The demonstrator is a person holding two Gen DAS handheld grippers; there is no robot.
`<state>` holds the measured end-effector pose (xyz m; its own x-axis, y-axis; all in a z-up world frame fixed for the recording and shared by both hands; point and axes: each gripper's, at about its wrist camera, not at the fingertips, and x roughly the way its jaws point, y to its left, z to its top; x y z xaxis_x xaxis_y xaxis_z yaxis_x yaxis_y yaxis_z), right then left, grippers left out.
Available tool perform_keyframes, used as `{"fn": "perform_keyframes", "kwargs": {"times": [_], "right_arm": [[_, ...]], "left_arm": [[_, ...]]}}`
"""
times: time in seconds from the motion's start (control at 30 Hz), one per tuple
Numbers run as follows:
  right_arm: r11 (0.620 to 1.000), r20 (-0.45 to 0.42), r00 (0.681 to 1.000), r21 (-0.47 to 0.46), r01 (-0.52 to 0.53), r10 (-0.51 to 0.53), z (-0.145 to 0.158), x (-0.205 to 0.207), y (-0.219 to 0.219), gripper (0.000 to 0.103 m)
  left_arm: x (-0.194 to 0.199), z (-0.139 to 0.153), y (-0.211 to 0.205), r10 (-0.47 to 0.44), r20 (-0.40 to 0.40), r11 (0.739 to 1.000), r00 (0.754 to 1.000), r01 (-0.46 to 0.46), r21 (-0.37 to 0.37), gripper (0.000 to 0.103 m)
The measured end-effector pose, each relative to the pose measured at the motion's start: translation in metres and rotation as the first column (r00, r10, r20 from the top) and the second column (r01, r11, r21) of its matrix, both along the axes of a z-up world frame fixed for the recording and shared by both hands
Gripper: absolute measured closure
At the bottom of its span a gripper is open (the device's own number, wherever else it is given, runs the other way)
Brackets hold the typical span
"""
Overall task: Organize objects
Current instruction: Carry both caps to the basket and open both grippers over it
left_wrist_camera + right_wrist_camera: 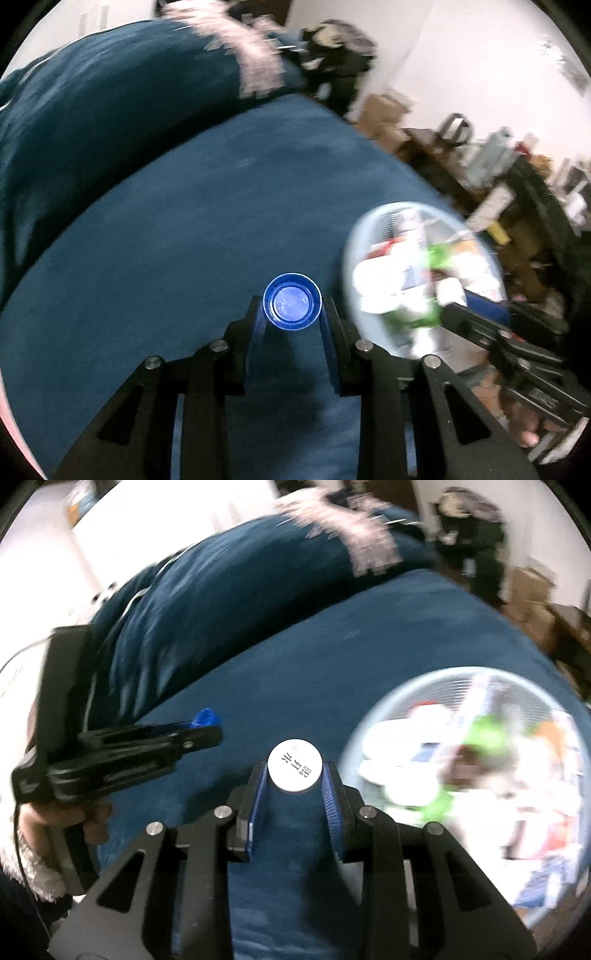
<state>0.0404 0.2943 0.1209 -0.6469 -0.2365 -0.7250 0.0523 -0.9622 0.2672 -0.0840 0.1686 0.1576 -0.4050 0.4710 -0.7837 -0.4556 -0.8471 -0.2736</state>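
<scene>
Background of my working area: bedding, wall and clutter.

I see a dark blue bed cover (pixel 207 221) filling most of both views, with a heaped blue duvet (pixel 229 602) behind it carrying a blurred pink-and-white cloth (pixel 251 55). Beyond the bed I make out cardboard boxes (pixel 384 114), a dark pile of clothing (pixel 476 528), a cluttered dark shelf (pixel 524 206) and a white wall (pixel 461 55).

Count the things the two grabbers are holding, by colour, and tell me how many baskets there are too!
Blue: 1, the blue cap pinched in the left gripper.
White: 1, the white cap with printed characters, pinched in the right gripper.
Baskets: 1, the round basket, full of blurred items too smeared to count.
Total: 3.
</scene>
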Motion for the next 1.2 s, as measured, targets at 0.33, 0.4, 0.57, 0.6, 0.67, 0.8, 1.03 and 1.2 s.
{"fn": "perform_keyframes", "kwargs": {"times": [0.33, 0.4, 0.57, 0.6, 0.67, 0.8, 1.03, 1.2], "right_arm": [[0.979, 0.009, 0.979, -0.004, 0.204, -0.203, 0.012, 0.026, 0.09, 0.071], [0.98, 0.029, 0.98, -0.023, 0.2, -0.199, 0.008, 0.025, 0.093, 0.071], [0.977, 0.069, 0.976, -0.047, 0.208, -0.205, 0.003, 0.025, 0.103, 0.071], [0.977, 0.068, 0.976, -0.044, 0.211, -0.207, 0.003, 0.026, 0.104, 0.068], [0.976, 0.064, 0.975, -0.03, 0.217, -0.215, 0.005, 0.027, 0.105, 0.053], [0.969, 0.061, 0.968, -0.015, 0.245, -0.244, 0.008, 0.03, 0.11, 0.019], [0.972, 0.041, 0.972, -0.022, 0.234, -0.233, 0.015, 0.036, 0.102, 0.006], [0.979, 0.018, 0.979, 0.001, 0.202, -0.202, 0.021, 0.039, 0.083, 0.006]], "left_arm": [[0.022, 0.005, 0.111, -0.207, 0.029, 0.977, 0.978, 0.208, -0.034, 0.073], [0.021, 0.001, 0.122, -0.22, 0.048, 0.974, 0.974, 0.221, -0.039, 0.071], [0.022, -0.007, 0.126, -0.206, 0.076, 0.977, 0.976, 0.21, -0.04, 0.021], [0.022, -0.007, 0.124, -0.196, 0.074, 0.979, 0.978, 0.2, -0.043, 0.018], [0.022, -0.007, 0.117, -0.165, 0.061, 0.984, 0.984, 0.168, -0.058, 0.005], [0.022, -0.007, 0.102, -0.101, 0.027, 0.989, 0.994, 0.104, -0.106, 0.001], [0.026, -0.002, 0.076, -0.042, 0.009, 0.99, 0.999, 0.043, -0.138, 0.001], [0.032, 0.006, 0.055, -0.017, -0.012, 0.989, 1.0, 0.015, -0.145, 0.001]]}}
